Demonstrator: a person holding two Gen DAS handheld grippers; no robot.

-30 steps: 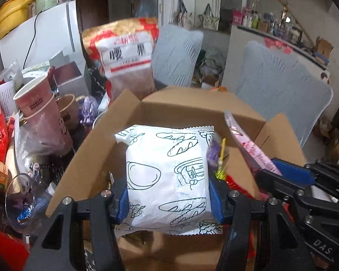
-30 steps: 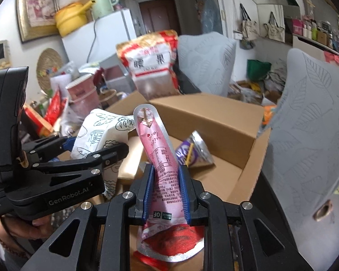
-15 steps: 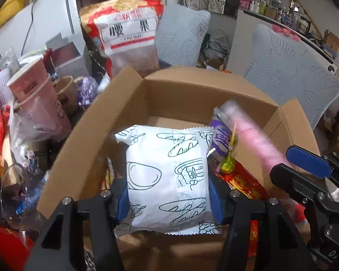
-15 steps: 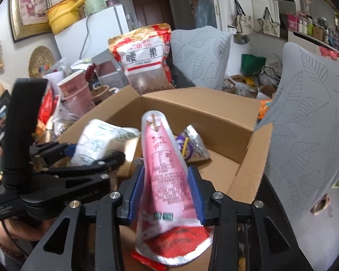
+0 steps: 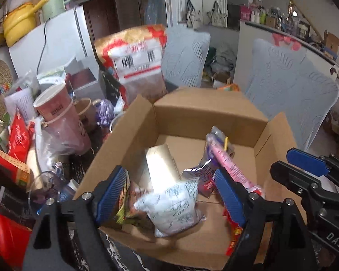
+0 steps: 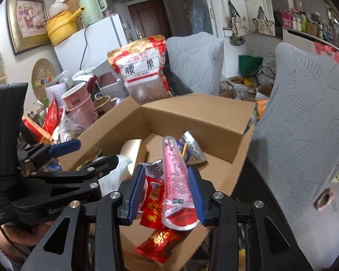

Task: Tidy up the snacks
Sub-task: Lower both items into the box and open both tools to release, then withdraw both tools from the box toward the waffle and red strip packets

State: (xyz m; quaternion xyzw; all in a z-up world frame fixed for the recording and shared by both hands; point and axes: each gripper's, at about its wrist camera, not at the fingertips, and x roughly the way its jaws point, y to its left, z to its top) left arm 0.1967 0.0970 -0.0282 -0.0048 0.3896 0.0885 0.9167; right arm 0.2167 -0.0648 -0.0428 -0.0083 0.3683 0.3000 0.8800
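An open cardboard box (image 5: 205, 110) (image 6: 192, 117) holds several snacks. My left gripper (image 5: 169, 192) is open above its near edge. The white bread-print packet (image 5: 174, 205) lies loose in the box below it, blurred. My right gripper (image 6: 167, 192) is open, jaws wide. The pink pouch (image 6: 176, 174) stands between them, leaning in the box; it also shows in the left wrist view (image 5: 228, 164). A purple foil packet (image 6: 192, 149), a gold pack (image 5: 160, 167) and red packets (image 6: 153, 205) lie in the box.
A large cashew bag (image 5: 137, 65) (image 6: 144, 70) stands behind the box. Stacked pink cups (image 5: 61, 117), a mug, red packets and a clear container crowd the left. Grey cushioned chairs (image 6: 305, 124) stand behind and right of the box. A white fridge (image 6: 90, 45) is at the back.
My left gripper opened and the white packet dropped into the box. My right gripper opened wider and let go of the pink pouch, which now rests in the box.
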